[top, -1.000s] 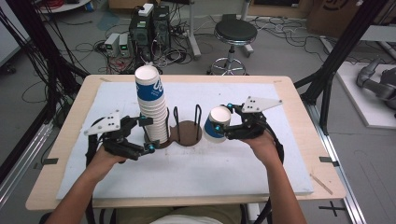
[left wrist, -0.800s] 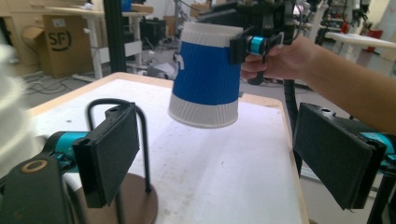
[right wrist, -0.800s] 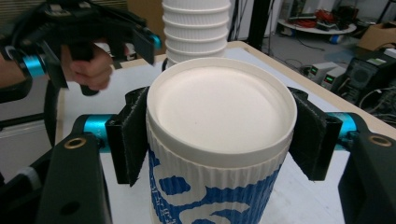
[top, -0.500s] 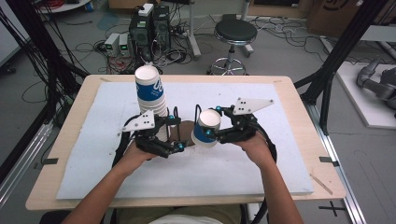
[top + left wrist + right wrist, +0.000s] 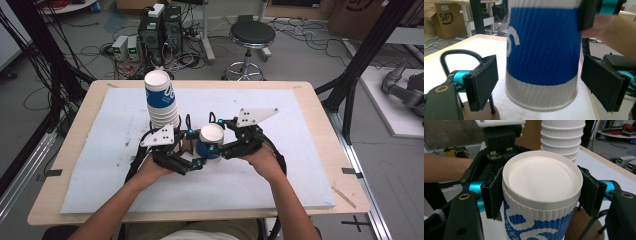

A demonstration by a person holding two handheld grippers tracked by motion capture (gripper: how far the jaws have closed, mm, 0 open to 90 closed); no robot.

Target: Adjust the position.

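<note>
A blue-and-white ribbed paper cup [image 5: 209, 142] hangs upside down, base up, just above the white mat. My right gripper [image 5: 214, 136] is shut on it; in the right gripper view its pads [image 5: 496, 195] press both sides of the cup [image 5: 541, 182] just under the base rim. My left gripper [image 5: 194, 148] is open, and its jaws stand on either side of the cup's lower part. In the left gripper view the cup [image 5: 544, 50] hangs between the two pads [image 5: 484, 80] with a gap on each side. A tall stack of the same cups [image 5: 162, 102] stands upside down behind the left gripper.
A cup stand with a brown round base [image 5: 481, 112] and black wire loops [image 5: 188, 121] sits on the white mat [image 5: 300, 165] beside the stack. The mat covers a wooden table [image 5: 345, 200]. A stool [image 5: 251, 35] and computers stand on the floor beyond.
The left gripper has moved right, from beside the stack to the held cup, so its jaws now flank it. The right gripper has carried the cup left, toward the table's middle.
</note>
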